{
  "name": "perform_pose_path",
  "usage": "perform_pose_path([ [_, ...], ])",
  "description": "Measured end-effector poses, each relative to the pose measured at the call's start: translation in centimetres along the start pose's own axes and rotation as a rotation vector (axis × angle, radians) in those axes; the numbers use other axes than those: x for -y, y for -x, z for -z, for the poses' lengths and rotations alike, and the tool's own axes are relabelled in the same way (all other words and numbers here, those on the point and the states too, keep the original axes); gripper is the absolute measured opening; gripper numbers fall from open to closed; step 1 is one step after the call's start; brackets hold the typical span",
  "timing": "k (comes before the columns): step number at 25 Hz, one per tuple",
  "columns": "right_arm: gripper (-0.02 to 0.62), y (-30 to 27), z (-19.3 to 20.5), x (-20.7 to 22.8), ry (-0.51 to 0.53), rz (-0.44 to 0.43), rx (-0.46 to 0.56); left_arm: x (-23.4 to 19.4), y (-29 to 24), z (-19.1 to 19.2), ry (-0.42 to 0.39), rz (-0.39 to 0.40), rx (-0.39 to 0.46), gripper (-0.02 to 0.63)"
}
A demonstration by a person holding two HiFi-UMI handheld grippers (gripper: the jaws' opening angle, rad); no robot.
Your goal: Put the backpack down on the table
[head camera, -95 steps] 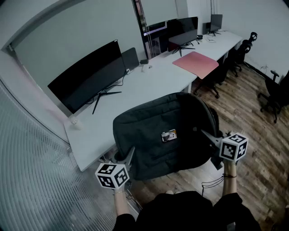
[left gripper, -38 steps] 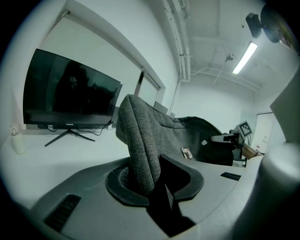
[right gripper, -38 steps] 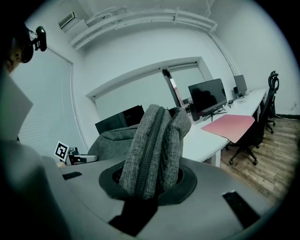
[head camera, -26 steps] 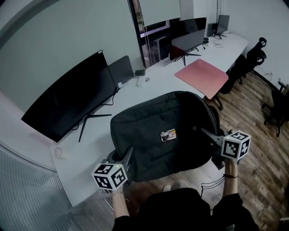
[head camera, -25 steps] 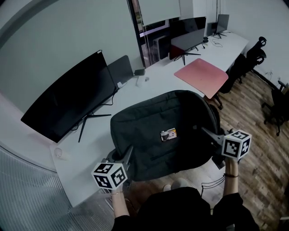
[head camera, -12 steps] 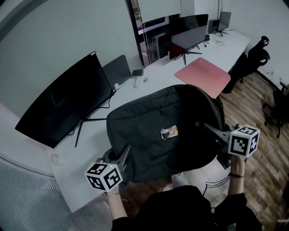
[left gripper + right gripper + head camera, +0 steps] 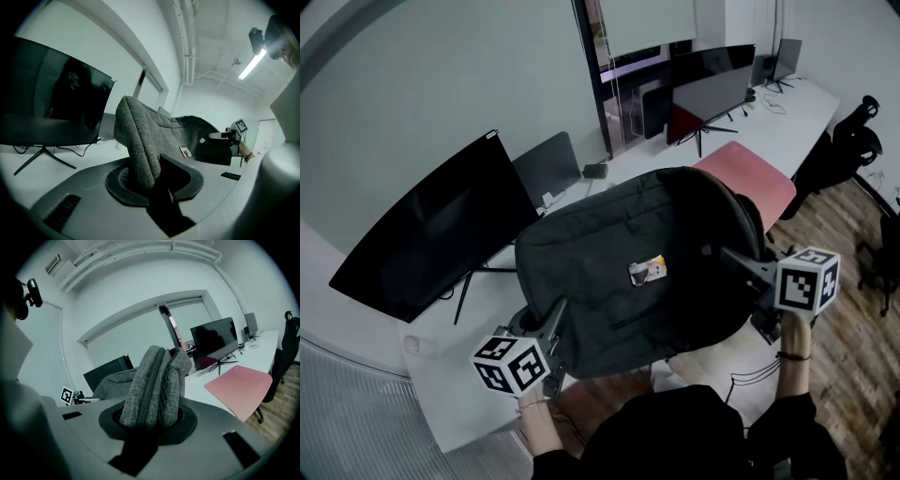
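A dark grey backpack (image 7: 628,262) hangs in the air between my two grippers, over the front edge of the white table (image 7: 478,309). My left gripper (image 7: 551,330) is shut on the backpack's lower left edge; in the left gripper view a fold of grey fabric (image 7: 140,150) stands pinched between the jaws. My right gripper (image 7: 739,265) is shut on the backpack's right side, and in the right gripper view thick grey fabric (image 7: 154,385) fills the jaws. A small tag (image 7: 648,270) sits on the bag's face.
A large black monitor (image 7: 431,230) stands on the table at the left, a second monitor (image 7: 712,89) farther back. A pink mat (image 7: 759,183) lies on the table to the right. Office chairs (image 7: 853,150) stand on the wooden floor at the right.
Both grippers have carried the backpack forward and a little up, so it now reaches farther over the table and hides part of the pink mat.
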State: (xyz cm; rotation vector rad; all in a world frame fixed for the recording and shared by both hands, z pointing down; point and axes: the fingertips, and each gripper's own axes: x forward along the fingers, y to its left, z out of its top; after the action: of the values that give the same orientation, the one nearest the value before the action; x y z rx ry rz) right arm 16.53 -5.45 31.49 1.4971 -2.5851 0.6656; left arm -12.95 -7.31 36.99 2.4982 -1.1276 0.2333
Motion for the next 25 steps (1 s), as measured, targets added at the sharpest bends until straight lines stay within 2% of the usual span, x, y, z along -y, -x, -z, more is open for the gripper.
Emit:
perform_pose_path([
  [5, 0.084, -3.1, -2.0, 2.8, 0.009, -0.046, -0.02, -1.0, -2.5, -1.5, 0.013, -0.053, 0.009, 0.094],
  [15, 0.084, -9.5, -3.3, 6.5, 0.018, -0.123, -0.057, -4.3, -6.4, -2.0, 0.06, -0.148, 0.007, 0.094],
  [25, 0.084, -15.4, -0.8, 8.9, -0.015, -0.15, -0.121, -8.6, -8.9, 0.6, 0.13, -0.191, -0.053, 0.094],
])
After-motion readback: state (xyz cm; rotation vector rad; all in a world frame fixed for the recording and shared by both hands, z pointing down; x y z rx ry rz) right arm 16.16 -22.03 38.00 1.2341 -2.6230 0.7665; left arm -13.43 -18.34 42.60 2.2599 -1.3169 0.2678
